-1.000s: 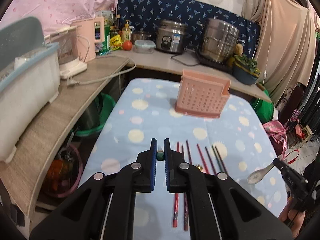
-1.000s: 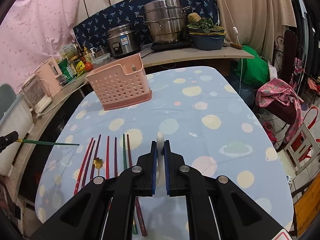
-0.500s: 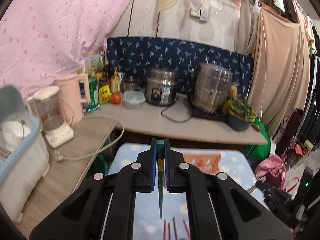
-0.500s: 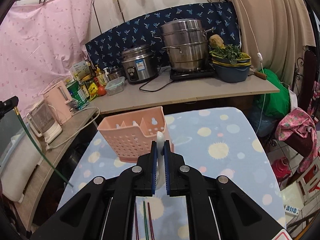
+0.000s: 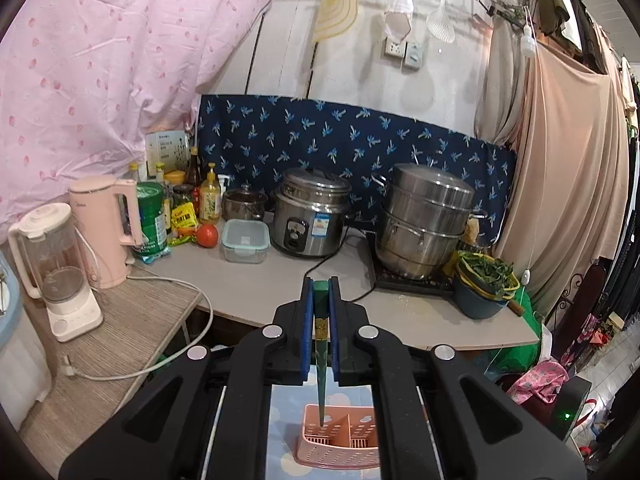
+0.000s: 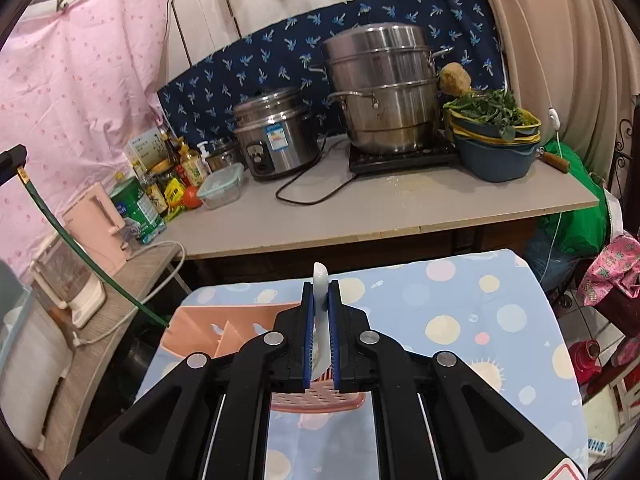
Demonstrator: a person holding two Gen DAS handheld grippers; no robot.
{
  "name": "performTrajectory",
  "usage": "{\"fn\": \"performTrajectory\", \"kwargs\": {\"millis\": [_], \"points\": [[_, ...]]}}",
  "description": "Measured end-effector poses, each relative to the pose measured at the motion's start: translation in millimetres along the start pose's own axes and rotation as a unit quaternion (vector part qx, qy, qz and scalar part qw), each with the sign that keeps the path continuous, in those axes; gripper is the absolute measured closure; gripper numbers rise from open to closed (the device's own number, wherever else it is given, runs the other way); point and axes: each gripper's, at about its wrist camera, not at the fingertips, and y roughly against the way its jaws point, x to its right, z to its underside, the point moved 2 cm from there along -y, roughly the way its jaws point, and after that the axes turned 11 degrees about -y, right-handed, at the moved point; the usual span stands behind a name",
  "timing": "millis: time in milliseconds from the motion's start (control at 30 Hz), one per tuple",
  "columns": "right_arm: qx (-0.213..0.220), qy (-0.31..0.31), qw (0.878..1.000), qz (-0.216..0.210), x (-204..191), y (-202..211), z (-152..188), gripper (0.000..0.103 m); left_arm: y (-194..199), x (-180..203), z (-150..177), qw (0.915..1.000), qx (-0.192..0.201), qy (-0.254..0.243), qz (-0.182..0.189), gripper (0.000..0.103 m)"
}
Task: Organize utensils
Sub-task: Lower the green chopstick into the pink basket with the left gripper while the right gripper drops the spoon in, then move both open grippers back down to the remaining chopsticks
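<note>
My left gripper [image 5: 321, 292] is shut on the thick end of a green chopstick [image 5: 321, 364], which hangs down with its tip over the left compartment of the pink utensil basket [image 5: 340, 446]. The same green chopstick [image 6: 92, 260] slants across the right wrist view, its tip at the left rim of the pink basket [image 6: 200, 328]. My right gripper [image 6: 321, 296] is shut on a white ceramic spoon [image 6: 321, 280], handle end sticking up, held above the basket. The basket stands on the blue dotted tablecloth [image 6: 460, 320].
Behind the table runs a grey counter [image 5: 280, 280] with a rice cooker [image 5: 312, 216], a steel steamer pot [image 5: 424, 220], a bowl of greens [image 5: 484, 284], bottles, a pink kettle [image 5: 108, 232] and a blender [image 5: 56, 272]. A cable [image 5: 160, 360] trails off the side shelf.
Both grippers rose and moved forward from the row of chopsticks to above the pink basket. The green chopstick swung from level to hanging tip-down over the basket. The spoon stayed gripped.
</note>
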Motion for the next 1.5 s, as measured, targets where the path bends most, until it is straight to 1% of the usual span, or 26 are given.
{"fn": "performTrajectory", "kwargs": {"millis": [200,367,467,533,600,667,733,767,900,967,1033,1167,1367,1500], "points": [[-0.025,0.004,1.0,0.007,6,-31,12,0.096,-38,6,33,0.9992,-0.038,-0.003,0.008,0.096],[-0.035,-0.001,0.999,0.005,9,-42,17,0.096,-51,9,52,0.9983,-0.057,-0.006,0.011,0.096],[-0.026,0.001,1.0,0.006,9,-39,19,0.093,-53,10,59,0.9979,-0.063,-0.012,0.009,0.096],[-0.021,0.0,1.0,0.006,9,-35,19,0.088,-51,10,61,0.998,-0.061,-0.015,0.002,0.093],[-0.016,-0.007,1.0,0.003,11,-28,18,0.083,-47,8,64,0.9979,-0.063,-0.014,0.001,0.077],[-0.011,-0.011,1.0,-0.001,13,-19,19,0.081,-40,4,65,0.9981,-0.06,-0.012,-0.004,0.067],[-0.008,-0.013,1.0,-0.004,14,-8,21,0.08,-31,2,68,0.9981,-0.059,-0.013,-0.008,0.063],[-0.007,-0.014,1.0,-0.005,15,-1,23,0.08,-26,1,71,0.9979,-0.063,-0.013,-0.008,0.059],[-0.004,-0.004,1.0,-0.007,14,28,34,0.079,-4,-4,83,0.9973,-0.07,-0.017,-0.011,0.055],[-0.002,0.001,1.0,-0.008,14,45,43,0.079,9,-6,92,0.9966,-0.08,-0.017,-0.013,0.054],[-0.002,0.004,1.0,-0.011,15,61,52,0.077,22,-8,102,0.996,-0.087,-0.018,-0.014,0.054],[-0.005,0.009,1.0,-0.013,17,91,76,0.075,53,-8,124,0.9943,-0.098,-0.034,-0.026,0.054],[-0.012,0.036,0.999,0.002,19,129,126,0.074,92,-5,161,0.991,-0.125,-0.043,-0.022,0.054],[-0.028,0.044,0.999,0.016,26,146,161,0.074,113,-2,196,0.9868,-0.154,-0.049,-0.013,0.054]]}}
